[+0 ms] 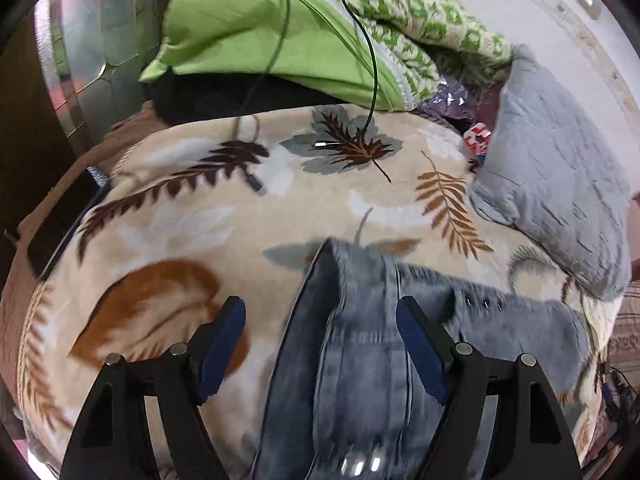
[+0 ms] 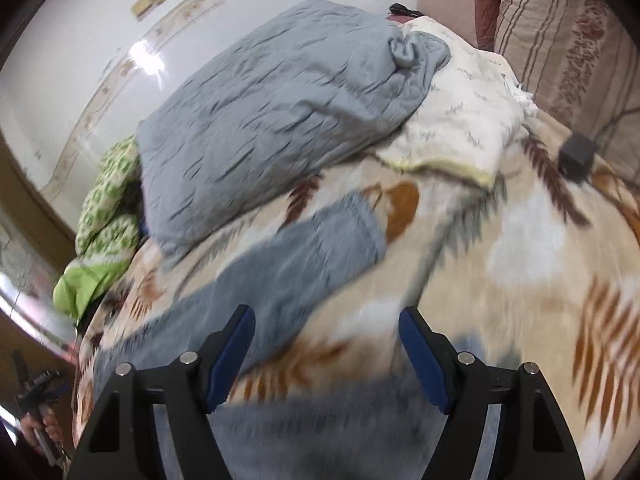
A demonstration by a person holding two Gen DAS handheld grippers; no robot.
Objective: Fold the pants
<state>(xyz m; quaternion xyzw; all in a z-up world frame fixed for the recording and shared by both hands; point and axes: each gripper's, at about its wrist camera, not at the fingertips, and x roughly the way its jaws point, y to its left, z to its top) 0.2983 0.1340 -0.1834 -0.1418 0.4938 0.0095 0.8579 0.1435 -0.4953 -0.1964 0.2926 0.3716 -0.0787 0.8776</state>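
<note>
1. Left wrist view: my left gripper [image 1: 320,344] stands wide open and grips nothing. The jeans [image 1: 360,360] lie bunched between its fingers on the leaf-print blanket [image 1: 192,216], with one part running off to the right. I judge I'm at the grasping stage.

2. Right wrist view: my right gripper [image 2: 326,350] is also spread wide and empty, above a trouser leg [image 2: 304,256] stretching toward the grey pillow [image 2: 272,120]. Next, I think, each gripper must pinch denim.

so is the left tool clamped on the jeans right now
No, the left tool stands open, its blue pads spread well apart either side of the jeans, not pinching them.
</note>
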